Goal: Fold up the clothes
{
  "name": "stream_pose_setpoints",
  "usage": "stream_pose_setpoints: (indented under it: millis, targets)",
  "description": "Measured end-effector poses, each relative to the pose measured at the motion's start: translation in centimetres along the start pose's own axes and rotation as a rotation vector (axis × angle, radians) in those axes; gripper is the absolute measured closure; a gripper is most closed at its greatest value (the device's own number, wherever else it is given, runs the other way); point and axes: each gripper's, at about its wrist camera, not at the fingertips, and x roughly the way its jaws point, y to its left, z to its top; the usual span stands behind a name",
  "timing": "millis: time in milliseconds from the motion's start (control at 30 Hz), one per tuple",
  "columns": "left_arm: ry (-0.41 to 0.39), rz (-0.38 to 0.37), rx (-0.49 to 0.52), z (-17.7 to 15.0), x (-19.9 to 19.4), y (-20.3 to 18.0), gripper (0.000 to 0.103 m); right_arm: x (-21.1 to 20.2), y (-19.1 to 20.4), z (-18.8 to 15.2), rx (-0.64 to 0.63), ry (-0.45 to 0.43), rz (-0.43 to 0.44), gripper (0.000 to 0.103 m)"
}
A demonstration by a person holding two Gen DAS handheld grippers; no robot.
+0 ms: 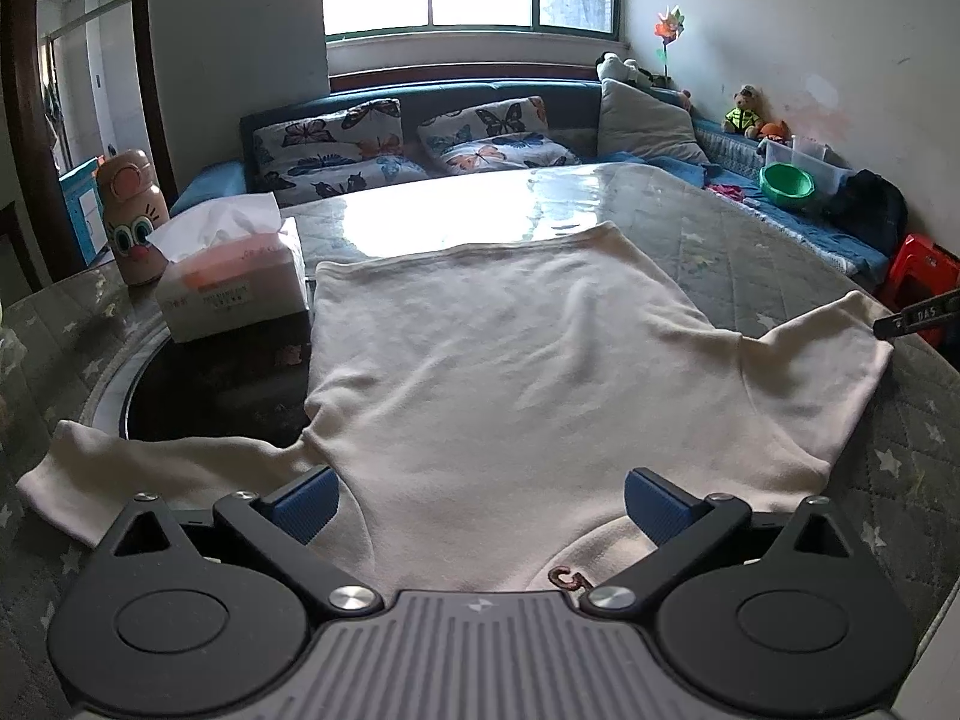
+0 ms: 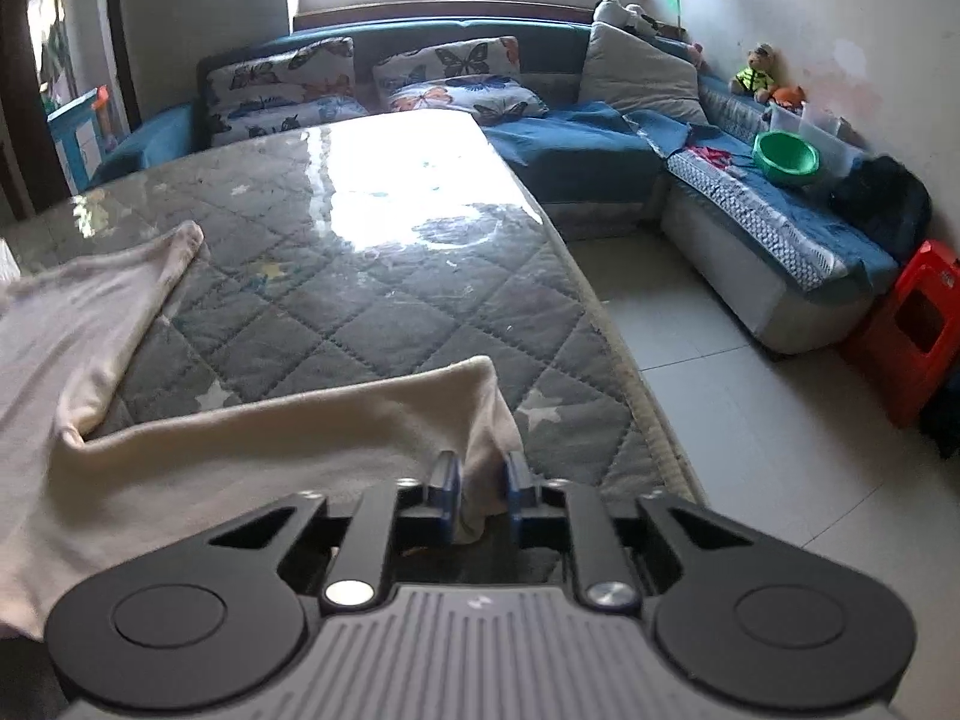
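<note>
Cream-coloured cotton, a short-sleeved shirt [image 1: 480,372], lies spread flat on the bench [image 1: 750,228], whose top is a grey quilted cover with pale stars under a glossy clear sheet. Its hem points toward the window and its collar lies nearest the left wrist camera, with one sleeve reaching out to each side. The left claw [image 1: 480,507] hovers over the collar end with its blue pads [image 1: 306,504] spread wide apart, holding nothing; a small brown mark on the fabric sits just beside its right pad. The right claw [image 2: 483,495] is at the end of the shirt's right sleeve [image 2: 336,420], near the bench's right edge. Its two blue fingers [image 2: 447,495] are drawn close together with a bunched fold of the sleeve cuff between them, though a narrow gap shows beside the right finger. In the left view the tip of that claw appears as a dark bar touching the sleeve end at the far right. A tissue box [image 1: 231,276] stands on the bench just beside the shirt's left edge, and a pink bottle with a cartoon face [image 1: 132,216] stands behind it. Beyond the bench, a blue sofa [image 2: 576,144] carries butterfly-print pillows [image 1: 336,144], and a green bowl [image 2: 786,157] rests on its right wing, with a red stool [image 2: 918,324] on the floor nearby.
</note>
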Motion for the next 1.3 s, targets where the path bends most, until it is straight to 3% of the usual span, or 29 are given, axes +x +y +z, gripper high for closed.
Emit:
stream_pose_setpoints:
  millis: [167,367,600,767,1033,1167,1300]
  targets:
    - [0.001,-0.005,0.007,-0.1,0.2,-0.1,0.000,-2.1,-0.8,0.3,0.056,-0.015,0.055,0.098]
    - [0.000,-0.006,-0.010,-0.5,0.1,0.6,0.000,-7.1,1.9,2.4,0.037,-0.076,0.236,0.098]
    - [-0.019,0.023,-0.052,-1.2,-1.0,2.9,0.000,-10.9,10.3,5.1,-0.073,-0.118,0.481,0.098]
    - [-0.027,0.046,-0.087,-1.9,-1.6,4.7,0.000,-10.5,18.7,5.4,-0.202,-0.074,0.605,0.098]
    - [-0.030,0.106,-0.156,-2.9,-2.4,8.5,0.000,-6.7,29.1,2.2,-0.373,0.062,0.659,0.095]
    - [-0.029,0.176,-0.205,-3.2,-2.4,11.4,0.000,-6.1,31.0,0.3,-0.447,0.084,0.643,0.088]
    - [-0.038,0.270,-0.304,-3.3,-2.4,15.2,0.003,-6.4,30.6,0.6,-0.490,0.069,0.605,0.080]
